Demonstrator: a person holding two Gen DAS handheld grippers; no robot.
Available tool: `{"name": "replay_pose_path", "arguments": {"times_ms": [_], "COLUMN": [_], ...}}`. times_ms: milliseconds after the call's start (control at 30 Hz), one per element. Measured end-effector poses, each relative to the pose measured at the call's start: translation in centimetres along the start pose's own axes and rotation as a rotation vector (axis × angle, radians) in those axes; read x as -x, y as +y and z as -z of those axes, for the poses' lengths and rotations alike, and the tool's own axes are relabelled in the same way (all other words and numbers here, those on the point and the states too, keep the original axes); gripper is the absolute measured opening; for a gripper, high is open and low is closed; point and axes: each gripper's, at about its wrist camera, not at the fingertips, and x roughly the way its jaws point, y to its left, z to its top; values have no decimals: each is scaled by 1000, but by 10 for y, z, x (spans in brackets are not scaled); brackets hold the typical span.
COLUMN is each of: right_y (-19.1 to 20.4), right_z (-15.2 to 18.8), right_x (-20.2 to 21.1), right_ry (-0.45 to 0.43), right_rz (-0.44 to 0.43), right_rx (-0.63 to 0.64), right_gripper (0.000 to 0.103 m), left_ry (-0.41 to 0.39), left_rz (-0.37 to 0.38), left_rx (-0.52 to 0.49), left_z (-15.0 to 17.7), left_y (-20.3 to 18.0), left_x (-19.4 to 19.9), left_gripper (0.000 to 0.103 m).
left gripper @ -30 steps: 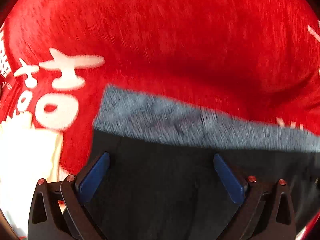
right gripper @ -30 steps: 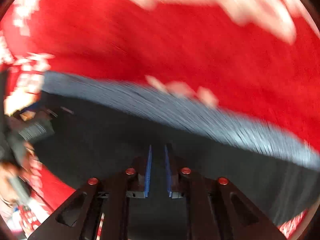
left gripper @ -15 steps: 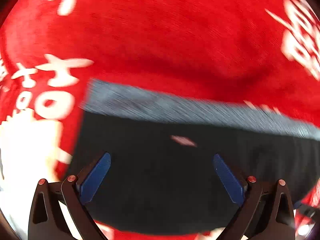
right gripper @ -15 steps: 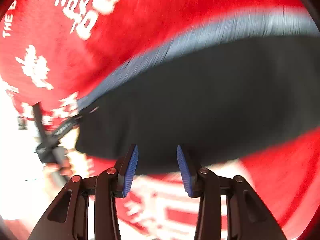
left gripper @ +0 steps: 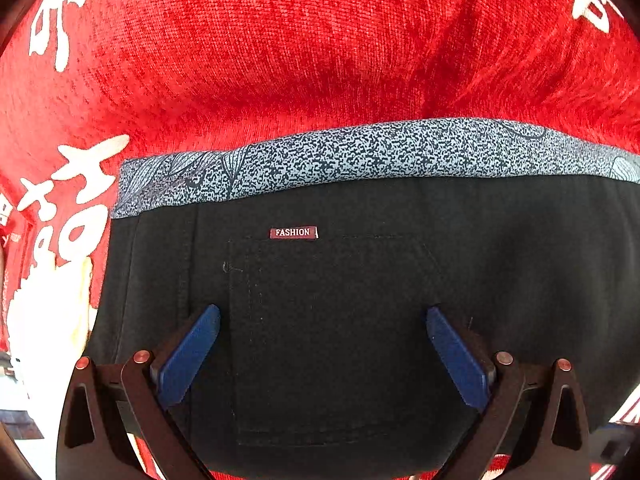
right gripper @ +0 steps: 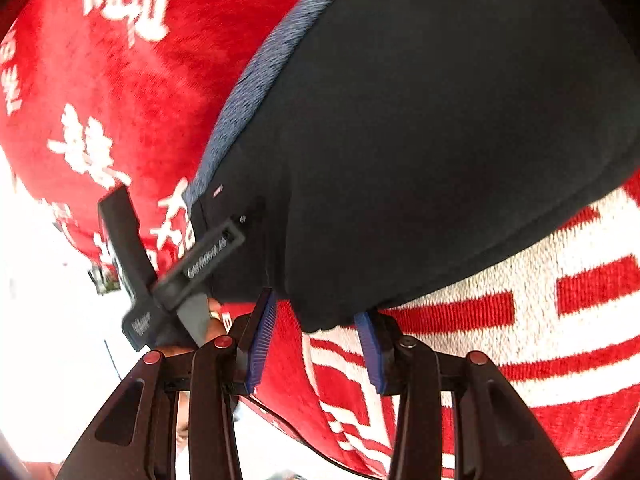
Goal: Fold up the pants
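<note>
The black pants (left gripper: 360,300) lie folded on a red blanket, with a grey-blue patterned waistband (left gripper: 360,156) along the far edge and a small "FASHION" label (left gripper: 294,233) above a back pocket. My left gripper (left gripper: 322,354) is open wide and empty, hovering over the pocket area. In the right wrist view the pants (right gripper: 440,140) fill the upper right. My right gripper (right gripper: 316,344) is open and empty at their near edge. The left gripper (right gripper: 176,264) shows at the pants' left end.
The red blanket (left gripper: 300,52) with white characters covers the surface on all sides of the pants. A red and white striped part of the blanket (right gripper: 540,320) lies near the right gripper. Bright white floor (right gripper: 40,320) shows past the blanket's left edge.
My right gripper has opened, let go of the pants and drawn back to their near edge. My left gripper stayed open over the pants as the fabric settled flat.
</note>
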Motion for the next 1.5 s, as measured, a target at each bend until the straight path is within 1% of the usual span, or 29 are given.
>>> {"name": "replay_pose_path", "arguments": {"times_ms": [33, 67, 133, 200, 267, 333, 367, 433, 467, 500, 567, 633, 700, 733, 767, 867, 933, 1033, 1067, 1100, 1133, 1200, 1267, 1367, 1433, 1500], "right_y": [-1, 4, 22, 39, 33, 12, -1, -12, -10, -6, -3, -1, 3, 5, 4, 10, 15, 14, 10, 6, -4, -16, -21, -29, -33, -38], "right_z": [1, -1, 2, 8, 11, 16, 19, 21, 22, 23, 24, 21, 17, 13, 8, -8, -20, -37, -41, -45, -47, -42, -36, -27, -25, -29], "right_x": [4, 10, 26, 37, 36, 20, 14, 17, 20, 24, 36, 52, 71, 82, 91, 116, 122, 115, 110, 99, 93, 103, 109, 125, 141, 163], "right_ry": [-6, -24, -54, -77, -68, -39, -26, -29, -27, -23, -9, -18, -52, -79, -104, -199, -224, -212, -194, -168, -147, -175, -163, -170, -220, -278], "right_rz": [20, 22, 22, 77, 122, 175, 185, 147, 156, 186, 206, 230, 296, 325, 344, 461, 504, 545, 584, 641, 667, 618, 626, 599, 618, 636], "right_rx": [-14, -4, 69, 162, 153, 101, 68, 21, 28, 52, 85, 119, 164, 183, 193, 243, 284, 341, 370, 397, 411, 413, 399, 341, 320, 286], "right_gripper": [8, 8, 7, 6, 5, 5, 4, 4, 4, 5, 6, 8, 17, 24, 28, 28, 28, 28, 27, 24, 19, 12, 10, 11, 14, 14], "left_ry": [7, 18, 23, 16, 1, -22, -30, -34, -26, -17, 25, 32, 20, 13, 14, 41, 70, 131, 121, 119, 129, 130, 121, 126, 133, 142], "left_rz": [3, 13, 38, 49, 31, 4, 0, 0, 0, -5, -16, 19, 65, 95, 118, 191, 216, 211, 231, 256, 272, 270, 249, 225, 205, 185], "left_rx": [4, 9, 14, 10, -18, -43, -46, -44, -44, -45, -45, -23, -9, -6, -3, 19, 37, 46, 85, 122, 137, 126, 107, 99, 99, 86], "left_z": [6, 5, 4, -1, 5, 15, 18, 20, 20, 18, 17, 16, 17, 19, 17, 16, 18, 29, 33, 35, 36, 37, 35, 33, 31, 24], "left_y": [2, 3, 13, 23, 24, 21, 16, 16, 16, 19, 18, 16, 8, 0, -9, -38, -54, -73, -70, -66, -62, -62, -60, -72, -76, -84], "left_x": [1, 3, 5, 5, 3, 2, 4, 6, 8, 4, 10, 25, 43, 53, 51, 52, 47, 27, 22, 20, 19, 21, 19, 25, 29, 38], "left_gripper": [103, 103, 103, 103, 103, 103, 103, 103, 103, 103, 103, 103, 103, 103, 103, 103, 103, 103, 103, 103, 103, 103, 103, 103, 103, 103]}}
